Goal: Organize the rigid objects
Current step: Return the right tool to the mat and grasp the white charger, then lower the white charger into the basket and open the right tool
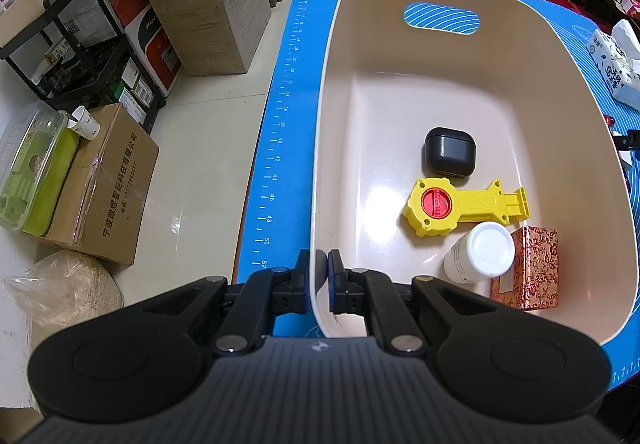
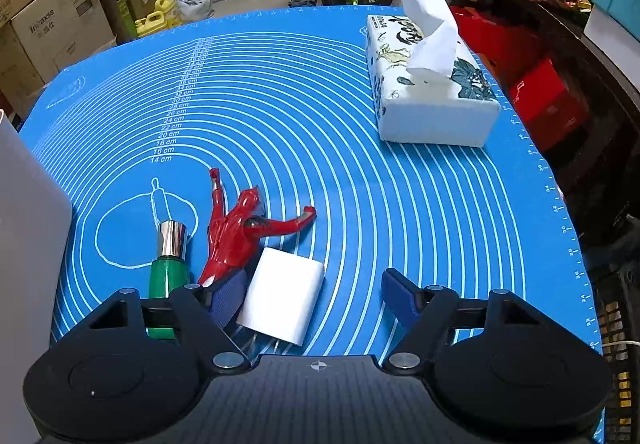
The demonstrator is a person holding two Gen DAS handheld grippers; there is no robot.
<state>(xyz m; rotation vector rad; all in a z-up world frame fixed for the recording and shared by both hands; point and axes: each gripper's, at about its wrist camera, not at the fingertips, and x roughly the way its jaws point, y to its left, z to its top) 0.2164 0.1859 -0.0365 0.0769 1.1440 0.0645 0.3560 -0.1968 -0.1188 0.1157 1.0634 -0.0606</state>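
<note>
over the mat, left gripper (image 1: 319,276) pinching the basin (image 1: 400,92) rim, right gripper (image 2: 308,298) spread wide, holding nothing

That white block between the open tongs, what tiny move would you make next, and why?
Probably ease the right tongs forward and a little left, then shut them on the white block. They stand wide open, the block sits toward the left finger, and the red figure lies close by. The left tongs grip the rim of the beige bin, where four items already lie.
</note>
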